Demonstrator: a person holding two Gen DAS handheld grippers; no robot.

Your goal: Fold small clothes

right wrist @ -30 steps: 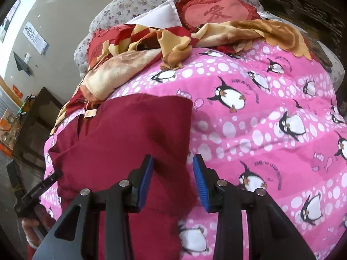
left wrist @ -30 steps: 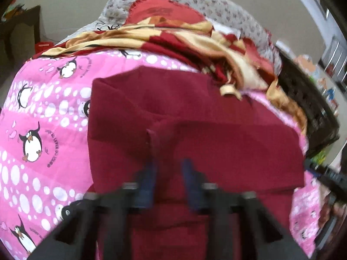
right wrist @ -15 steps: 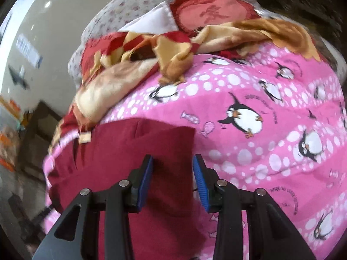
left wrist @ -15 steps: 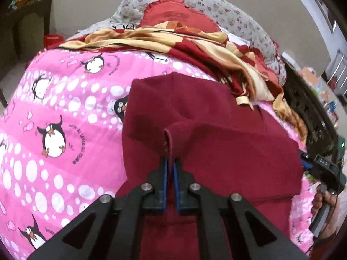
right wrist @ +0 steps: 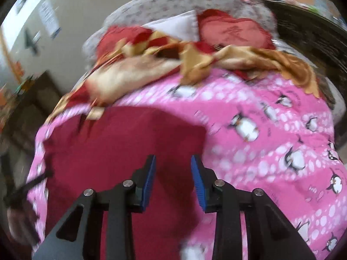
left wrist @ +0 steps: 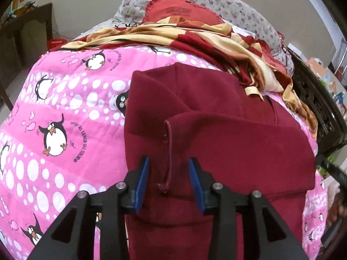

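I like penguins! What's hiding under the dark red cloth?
The pink penguin blanket lies under the dark red cloth. One penguin peeks out; any others beneath are covered.

A dark red garment point(left wrist: 216, 130) is lying spread on the pink penguin-print bedcover point(left wrist: 54, 108), partly folded. One layer is lying doubled over the lower one, its stitched hem corner sitting on top toward the near side. In the right wrist view the garment point(right wrist: 121, 147) is showing blurred, flat on the bedcover point(right wrist: 271, 151).
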